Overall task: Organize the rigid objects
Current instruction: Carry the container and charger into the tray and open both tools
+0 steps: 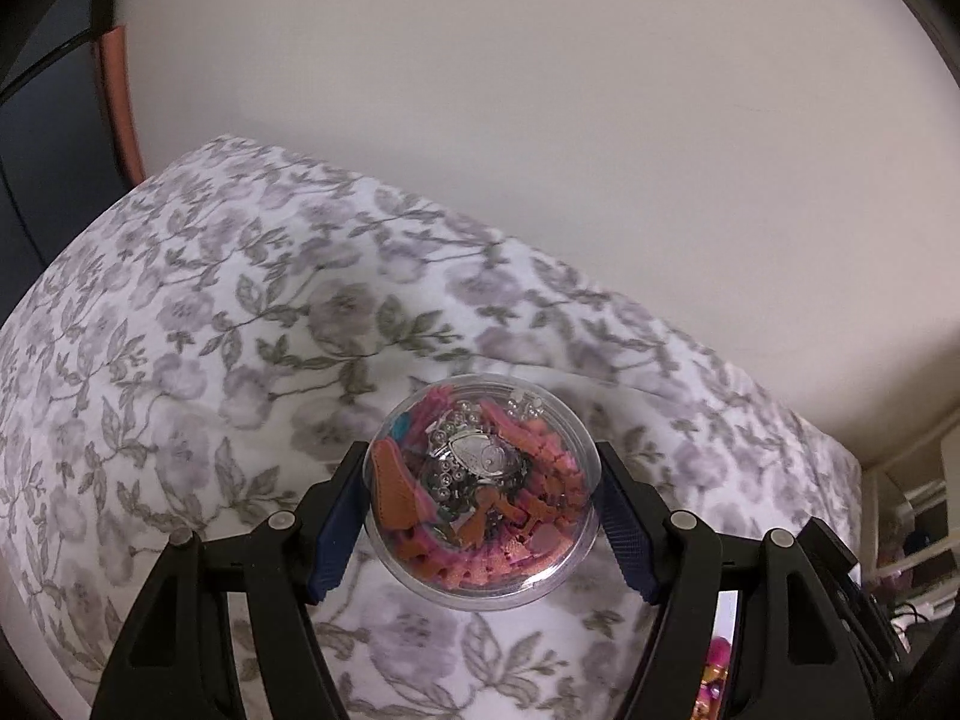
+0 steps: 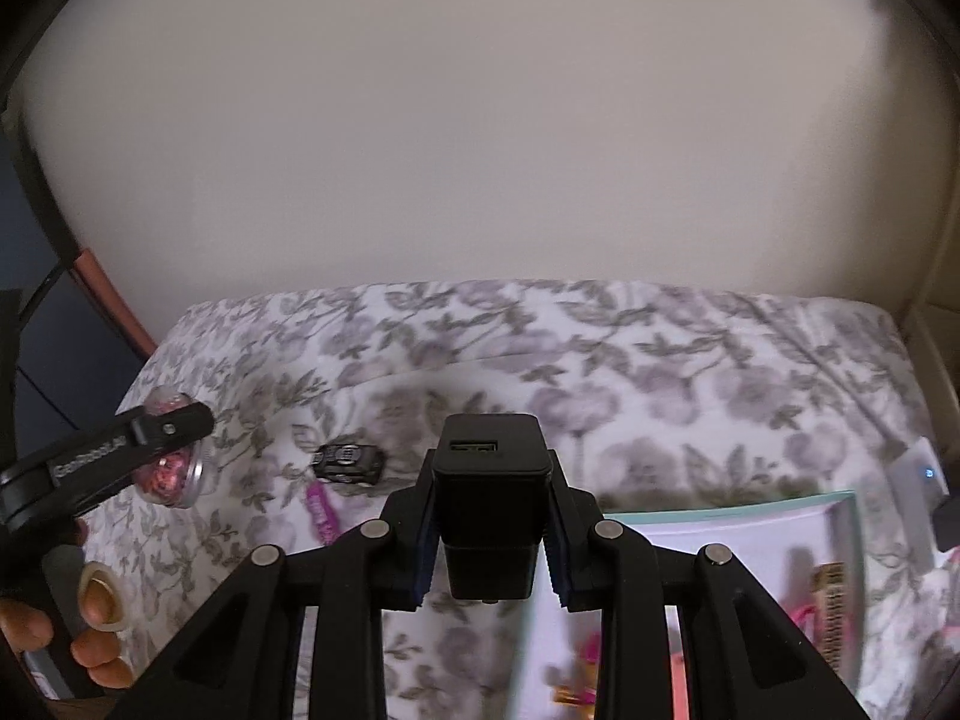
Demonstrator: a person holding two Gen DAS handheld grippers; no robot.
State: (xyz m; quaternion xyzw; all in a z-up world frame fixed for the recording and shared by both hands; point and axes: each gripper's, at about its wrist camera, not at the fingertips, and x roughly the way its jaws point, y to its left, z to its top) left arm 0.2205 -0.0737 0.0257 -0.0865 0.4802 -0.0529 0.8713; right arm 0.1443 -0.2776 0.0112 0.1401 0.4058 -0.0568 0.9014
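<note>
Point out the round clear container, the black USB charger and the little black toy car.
round clear container [image 1: 480, 486], left wrist view, lid centre
black USB charger [image 2: 489, 480], right wrist view, front face
black toy car [image 2: 350, 462], right wrist view, roof

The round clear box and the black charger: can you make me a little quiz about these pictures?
1. True or false: the left tool holds a round clear box of small trinkets.
2. What does the right tool hold? A) a spoon B) a black charger C) a toy car
3. What pattern is on the bedsheet?

Key: 1 true. 2 B. 3 Flowers and leaves.
</note>
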